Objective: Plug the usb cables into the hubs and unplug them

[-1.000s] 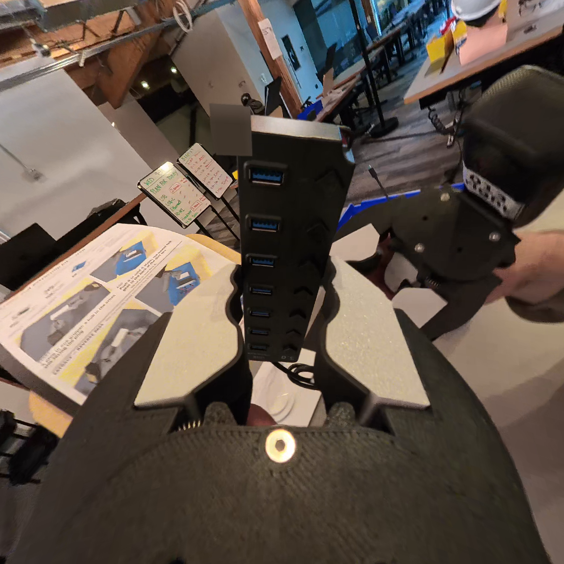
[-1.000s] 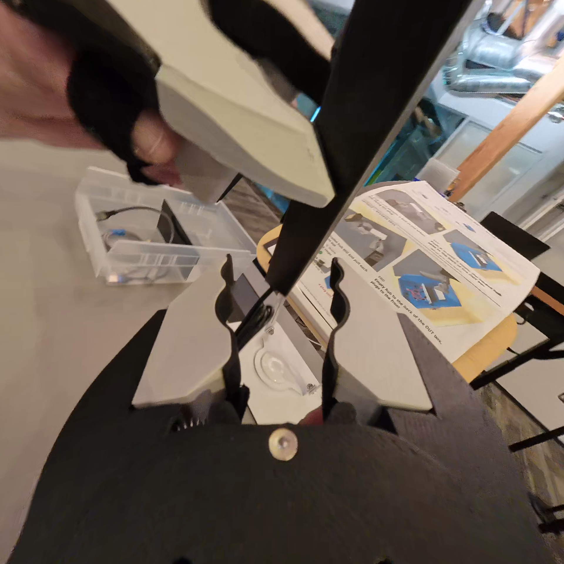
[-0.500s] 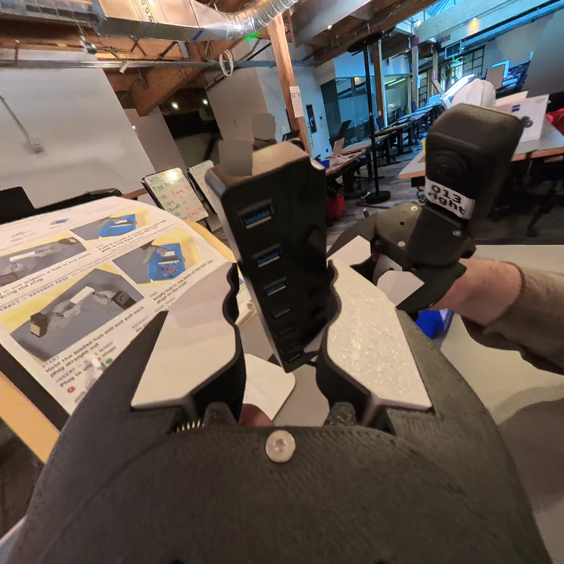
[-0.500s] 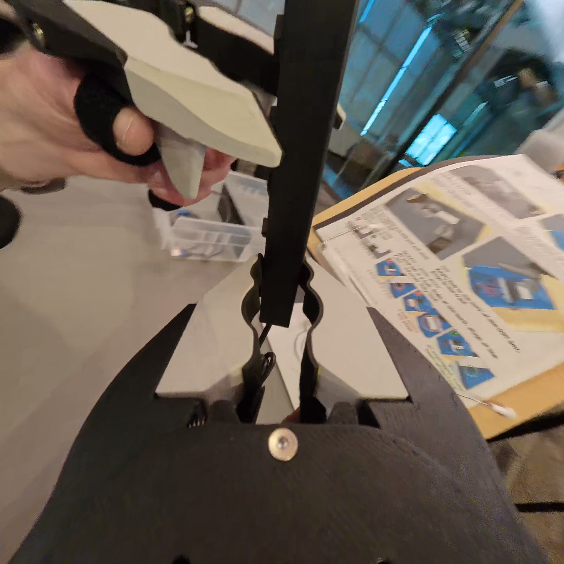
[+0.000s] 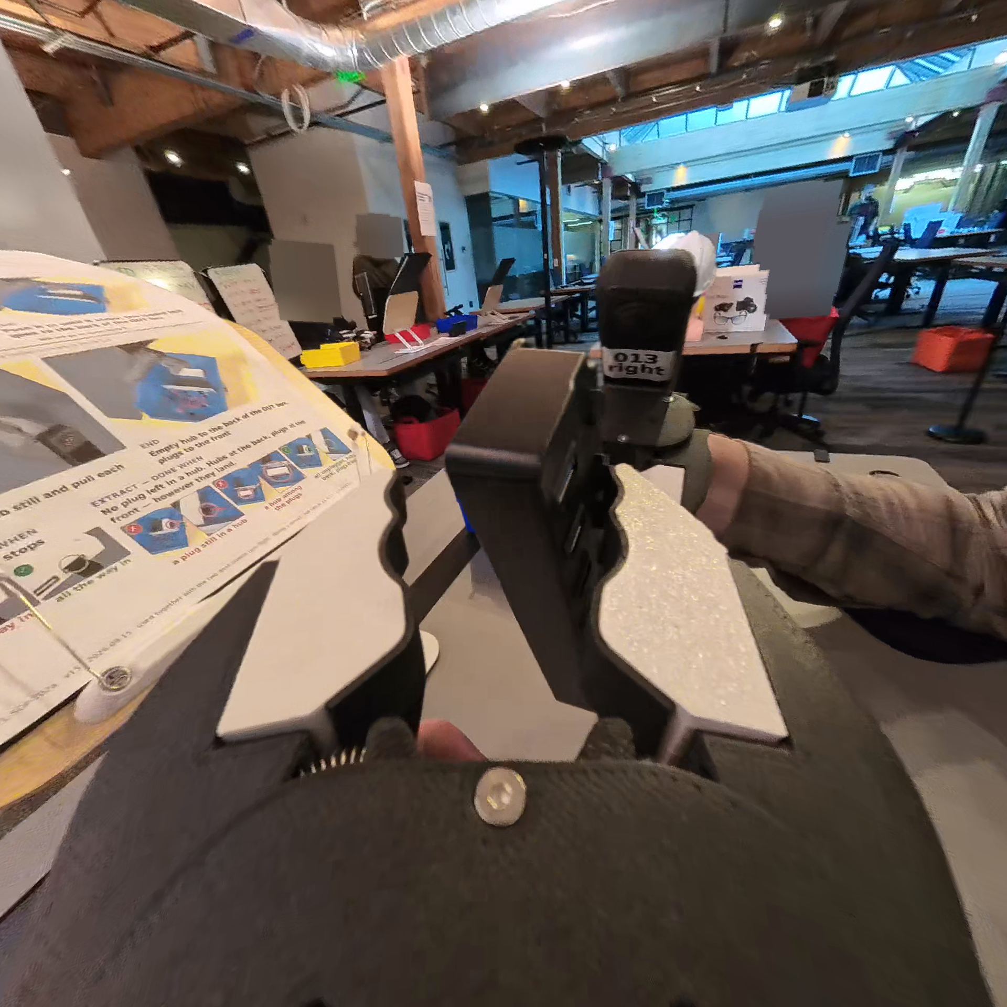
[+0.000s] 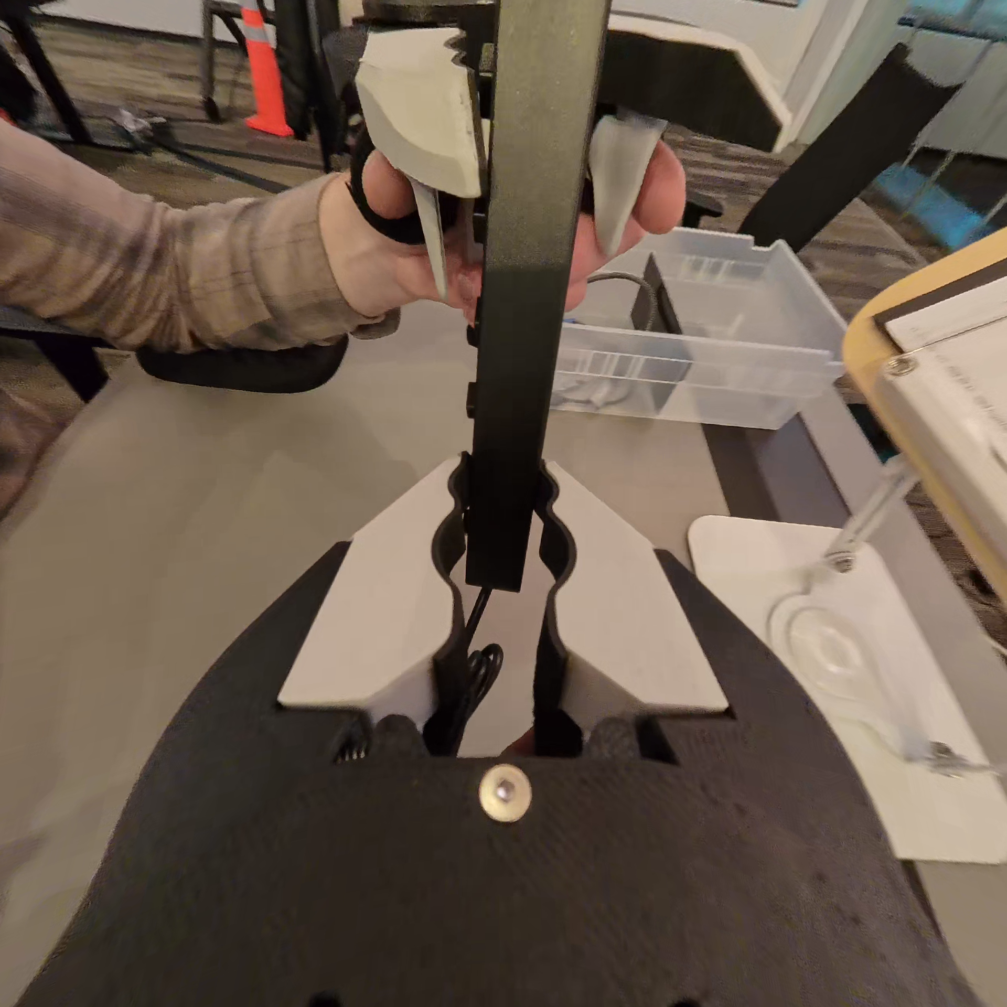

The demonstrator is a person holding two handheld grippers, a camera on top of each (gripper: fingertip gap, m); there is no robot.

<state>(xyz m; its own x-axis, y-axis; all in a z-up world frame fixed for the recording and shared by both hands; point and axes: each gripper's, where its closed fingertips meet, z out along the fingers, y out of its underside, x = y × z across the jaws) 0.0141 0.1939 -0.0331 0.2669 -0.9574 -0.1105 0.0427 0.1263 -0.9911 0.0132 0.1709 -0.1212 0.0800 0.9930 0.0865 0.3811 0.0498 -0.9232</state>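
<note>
A long black USB hub [image 5: 507,545] stands upright in the air between both grippers. My left gripper [image 5: 507,485] is open around its upper part. The hub leans on the right finger [image 5: 670,599], with a gap at the left finger [image 5: 338,599]. In the right wrist view my right gripper [image 6: 504,468] is shut on the lower end of the hub [image 6: 534,272]. The hub's own black cable [image 6: 479,659] hangs coiled between my right fingers. No other cable is plugged into the side I can see. The ports are turned mostly out of sight.
A clear plastic bin [image 6: 763,381] holding cables and a dark hub stands at the table's far edge. An instruction sheet [image 5: 136,463] on a tilted wooden board stands beside it on a white base [image 6: 790,654]. The grey table [image 6: 218,545] lies below. The left gripper's tips are roughly 9 centimeters from the right gripper's.
My left jaws have widened and now stand loosely around the hub. My right gripper has closed on the hub's lower end. Both views have swung round, turning the hub's port face away.
</note>
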